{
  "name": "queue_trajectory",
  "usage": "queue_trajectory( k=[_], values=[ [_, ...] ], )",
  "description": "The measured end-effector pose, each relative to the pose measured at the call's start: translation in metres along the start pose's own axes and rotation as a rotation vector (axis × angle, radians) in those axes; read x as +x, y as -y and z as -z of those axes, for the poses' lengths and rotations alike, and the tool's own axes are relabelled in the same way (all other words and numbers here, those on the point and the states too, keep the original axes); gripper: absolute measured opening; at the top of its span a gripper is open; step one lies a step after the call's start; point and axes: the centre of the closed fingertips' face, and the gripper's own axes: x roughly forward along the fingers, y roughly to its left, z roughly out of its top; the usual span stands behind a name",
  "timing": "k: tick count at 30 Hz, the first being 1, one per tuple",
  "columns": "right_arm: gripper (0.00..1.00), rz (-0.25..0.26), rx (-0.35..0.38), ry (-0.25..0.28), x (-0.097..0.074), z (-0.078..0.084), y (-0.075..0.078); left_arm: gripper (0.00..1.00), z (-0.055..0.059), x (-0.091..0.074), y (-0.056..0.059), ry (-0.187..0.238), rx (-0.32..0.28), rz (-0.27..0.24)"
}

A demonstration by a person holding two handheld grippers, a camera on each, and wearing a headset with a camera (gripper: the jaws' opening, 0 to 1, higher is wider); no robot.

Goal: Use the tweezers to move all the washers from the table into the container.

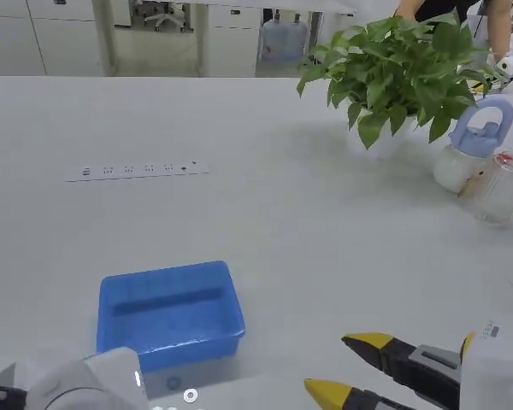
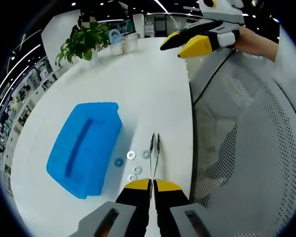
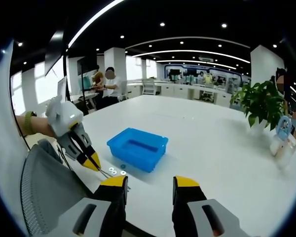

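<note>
The blue container (image 1: 171, 312) (image 2: 84, 145) (image 3: 138, 148) stands on the white table near its front edge. Several silver washers (image 2: 131, 155) (image 1: 191, 395) (image 3: 113, 171) and one blue ring (image 2: 119, 162) lie on the table just in front of it. My left gripper (image 2: 152, 183) (image 3: 89, 160) is shut on the thin tweezers (image 2: 154, 153), whose tips hang right beside the washers. My right gripper (image 3: 149, 185) (image 1: 325, 366) stands open, holding nothing, to the right of the container above the table's front edge.
A leafy potted plant (image 1: 402, 68) stands at the far right, with a clear bottle with a blue handle (image 1: 470, 145) and a jar (image 1: 500, 188) beside it. A power strip (image 1: 137, 170) is set into the table behind the container. A mesh chair back (image 2: 246, 148) is close by.
</note>
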Motion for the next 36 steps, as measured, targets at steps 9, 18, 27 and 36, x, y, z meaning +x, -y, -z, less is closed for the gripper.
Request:
queue_trajectory(
  k=[9, 18, 27, 36],
  values=[
    [0.32, -0.023, -0.009, 0.0, 0.004, -0.001, -0.003, 0.0, -0.032, -0.024, 0.004, 0.101, 0.016, -0.022],
    [0.31, -0.034, -0.015, -0.005, 0.005, 0.0, -0.005, 0.0, -0.04, -0.028, 0.005, 0.145, 0.054, -0.03],
    [0.31, -0.039, -0.019, -0.011, 0.006, 0.002, -0.007, 0.0, -0.043, -0.034, 0.006, 0.164, 0.039, -0.018],
    [0.31, -0.042, -0.017, -0.01, 0.006, 0.002, -0.008, 0.0, -0.046, -0.038, 0.007, 0.174, 0.023, -0.008]
  ],
)
